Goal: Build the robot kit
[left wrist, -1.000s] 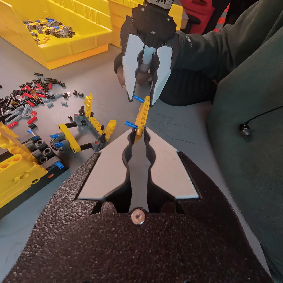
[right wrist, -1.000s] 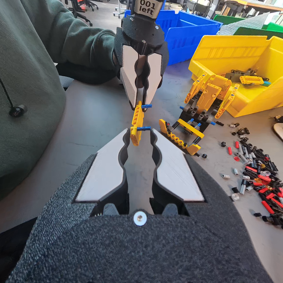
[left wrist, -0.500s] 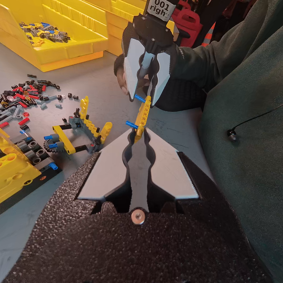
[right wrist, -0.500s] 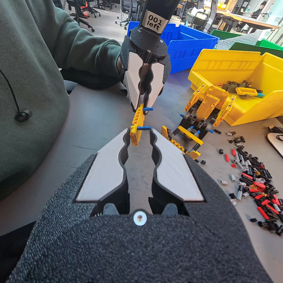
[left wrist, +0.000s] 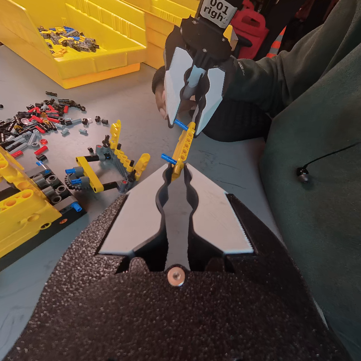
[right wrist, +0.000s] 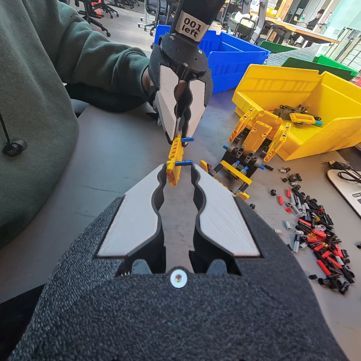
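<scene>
Left gripper (left wrist: 177, 166) clamps the near end of a yellow beam (left wrist: 183, 148); blue pin (left wrist: 169, 158) juts toward 9 o'clock. Right wrist view: right gripper (right wrist: 177, 168) spread, one fingertip (right wrist: 162, 168) beside the beam, the other touching a pin; loose parts (right wrist: 316, 232) at 3 o'clock.

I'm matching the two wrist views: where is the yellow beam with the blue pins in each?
Left wrist view: yellow beam upper centre, between both tools' tips.
Right wrist view: yellow beam centre, just above the near tips.
Shared landmark: small yellow-and-grey assembly on the table.
</scene>
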Demonstrator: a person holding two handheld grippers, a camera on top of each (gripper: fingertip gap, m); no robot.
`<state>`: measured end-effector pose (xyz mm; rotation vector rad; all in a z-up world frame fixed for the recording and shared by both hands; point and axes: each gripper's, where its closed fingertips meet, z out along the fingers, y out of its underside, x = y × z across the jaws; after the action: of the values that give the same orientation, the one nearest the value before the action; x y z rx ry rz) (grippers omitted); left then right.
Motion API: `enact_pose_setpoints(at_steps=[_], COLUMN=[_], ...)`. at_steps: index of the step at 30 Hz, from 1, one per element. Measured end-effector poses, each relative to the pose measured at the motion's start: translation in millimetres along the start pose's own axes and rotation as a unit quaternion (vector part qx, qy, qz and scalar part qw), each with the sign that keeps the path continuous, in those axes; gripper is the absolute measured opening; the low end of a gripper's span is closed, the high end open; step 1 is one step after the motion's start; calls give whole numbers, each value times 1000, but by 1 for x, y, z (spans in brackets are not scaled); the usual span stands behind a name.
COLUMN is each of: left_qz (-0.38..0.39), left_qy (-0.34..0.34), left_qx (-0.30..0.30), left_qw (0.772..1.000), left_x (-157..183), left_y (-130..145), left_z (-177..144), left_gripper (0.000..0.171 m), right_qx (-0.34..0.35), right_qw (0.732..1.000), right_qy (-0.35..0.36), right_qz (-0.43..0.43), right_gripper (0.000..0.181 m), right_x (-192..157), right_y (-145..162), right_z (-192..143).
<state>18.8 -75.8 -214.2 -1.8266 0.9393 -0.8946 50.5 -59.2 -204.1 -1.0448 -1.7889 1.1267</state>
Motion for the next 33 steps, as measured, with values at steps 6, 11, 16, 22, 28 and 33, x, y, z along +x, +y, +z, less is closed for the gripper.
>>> enact_pose_setpoints(at_steps=[6,11,16,22,28,33], left_qz=[4,-4,-40,-46,-51,-56], left_qy=[-1,1,16,35,49,46], left_qx=[1,6,9,3,-3,30], left_qw=[1000,1000,999,998,997,997], left_x=[1,0,-2,3,8,6], left_y=[0,-2,-2,0,2,-8], left_z=[0,-2,-3,-2,-1,-4], left_gripper=[11,11,11,11,11,11], right_qx=[-4,-8,-25,-16,-12,25], right_qw=[1000,1000,1000,998,999,999], right_qy=[4,10,15,38,11,6], right_qz=[-12,-17,-2,-51,-36,43], right_gripper=[24,23,24,25,25,24], right_x=[-1,0,3,3,-4,5], right_y=[-1,-1,3,1,-1,-12], right_z=[0,0,3,2,1,-3])
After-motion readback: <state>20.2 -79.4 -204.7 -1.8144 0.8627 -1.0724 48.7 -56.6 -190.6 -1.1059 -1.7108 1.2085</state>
